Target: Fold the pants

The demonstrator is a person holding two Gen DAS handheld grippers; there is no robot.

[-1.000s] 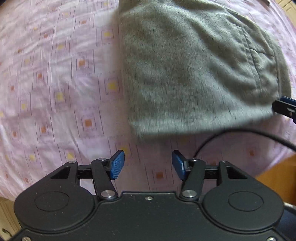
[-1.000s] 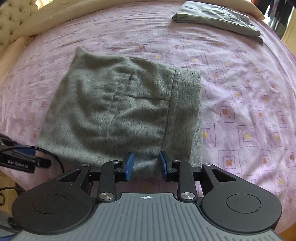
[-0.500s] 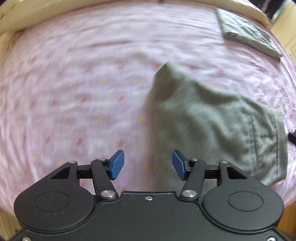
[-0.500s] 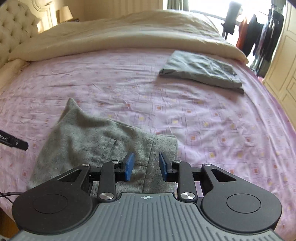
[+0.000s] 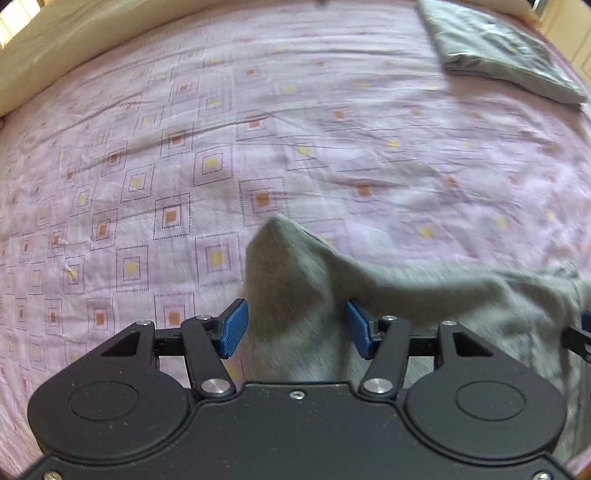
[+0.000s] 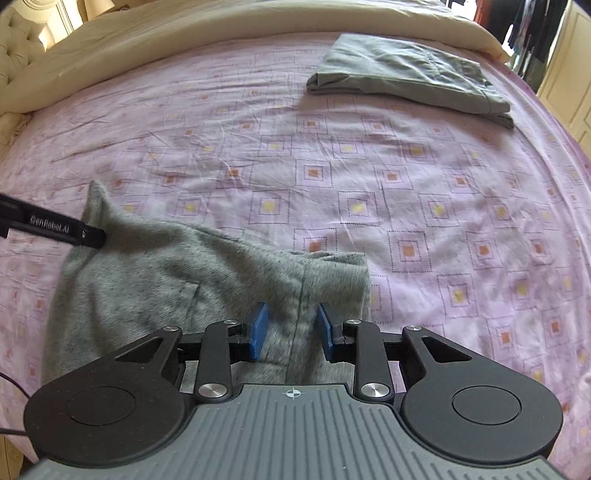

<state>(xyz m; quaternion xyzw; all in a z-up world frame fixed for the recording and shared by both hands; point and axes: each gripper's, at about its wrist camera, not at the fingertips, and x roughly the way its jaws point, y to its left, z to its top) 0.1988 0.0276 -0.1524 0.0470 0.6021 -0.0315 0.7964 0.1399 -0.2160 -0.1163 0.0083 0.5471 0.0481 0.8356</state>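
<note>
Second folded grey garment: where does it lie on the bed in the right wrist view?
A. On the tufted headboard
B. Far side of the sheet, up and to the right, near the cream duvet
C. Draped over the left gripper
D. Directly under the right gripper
B: the folded garment rests flat on the pink sheet at the far right, just short of the cream duvet, well apart from the grey pants.

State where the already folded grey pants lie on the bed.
In the right wrist view the folded grey pants lie far right on the purple sheet, just before the cream duvet.
</note>
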